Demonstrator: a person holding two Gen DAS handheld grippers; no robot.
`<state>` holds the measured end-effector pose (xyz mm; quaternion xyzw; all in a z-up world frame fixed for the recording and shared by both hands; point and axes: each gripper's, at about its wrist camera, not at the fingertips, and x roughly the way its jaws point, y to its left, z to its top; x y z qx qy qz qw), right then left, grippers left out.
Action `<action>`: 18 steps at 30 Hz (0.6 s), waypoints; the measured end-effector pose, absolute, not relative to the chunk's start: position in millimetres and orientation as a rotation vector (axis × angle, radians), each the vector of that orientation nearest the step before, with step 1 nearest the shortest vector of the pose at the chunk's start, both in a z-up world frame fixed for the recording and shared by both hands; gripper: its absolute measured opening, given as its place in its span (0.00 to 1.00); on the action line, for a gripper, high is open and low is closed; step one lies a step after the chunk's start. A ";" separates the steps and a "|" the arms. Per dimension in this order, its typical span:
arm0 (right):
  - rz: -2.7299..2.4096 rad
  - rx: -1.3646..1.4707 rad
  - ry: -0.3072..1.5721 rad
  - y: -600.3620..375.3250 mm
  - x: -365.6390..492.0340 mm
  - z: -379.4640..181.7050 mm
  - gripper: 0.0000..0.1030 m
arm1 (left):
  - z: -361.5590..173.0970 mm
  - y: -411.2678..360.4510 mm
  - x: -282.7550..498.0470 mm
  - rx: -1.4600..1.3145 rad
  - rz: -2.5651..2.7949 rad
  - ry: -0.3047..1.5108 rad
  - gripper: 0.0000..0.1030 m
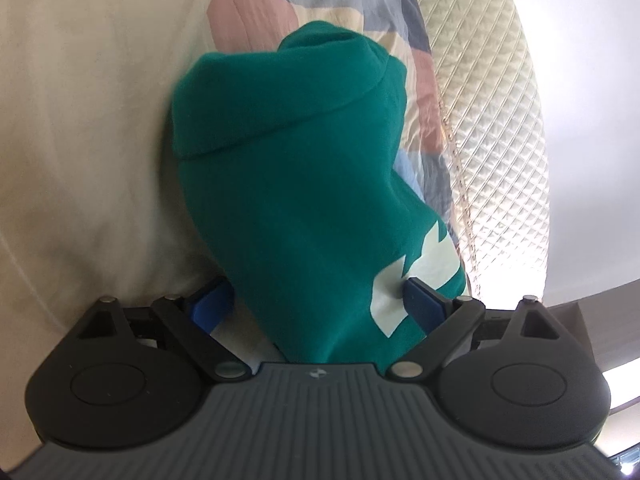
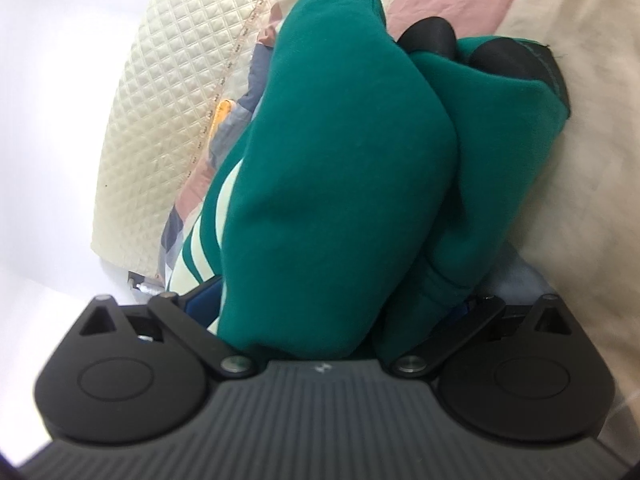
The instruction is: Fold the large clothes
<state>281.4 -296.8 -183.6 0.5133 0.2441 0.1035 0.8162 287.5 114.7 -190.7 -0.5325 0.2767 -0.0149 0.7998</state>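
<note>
On the cream bedspread (image 1: 80, 120); both tools, left (image 1: 316, 308), right (image 2: 340, 308), clamp green hoodie (image 1: 288, 184).

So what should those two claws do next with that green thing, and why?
Probably lower the bunched teal-green sweatshirt onto the cream bedsheet and spread it flat. It hangs crumpled between the wide-set blue pads of the left claw and the right claw, with no clean edge showing to fold along yet.

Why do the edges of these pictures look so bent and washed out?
Left wrist view: the fisheye lens curves the quilted bedding, and the right edge glares white. Right wrist view: the left side is blown out, and the green garment looks soft and slightly blurred.
</note>
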 end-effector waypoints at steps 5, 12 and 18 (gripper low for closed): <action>0.224 1.073 0.489 -296.7 284.5 -182.2 0.91 | -192.3 111.6 290.0 -1.114 -0.040 0.579 0.73; 0.240 0.973 0.437 -292.8 278.0 -163.4 0.51 | -179.2 111.4 288.3 -1.048 -0.049 0.551 0.43; 0.272 0.908 0.387 -290.4 264.5 -141.5 0.35 | -160.9 104.5 280.9 -0.980 -0.054 0.520 0.29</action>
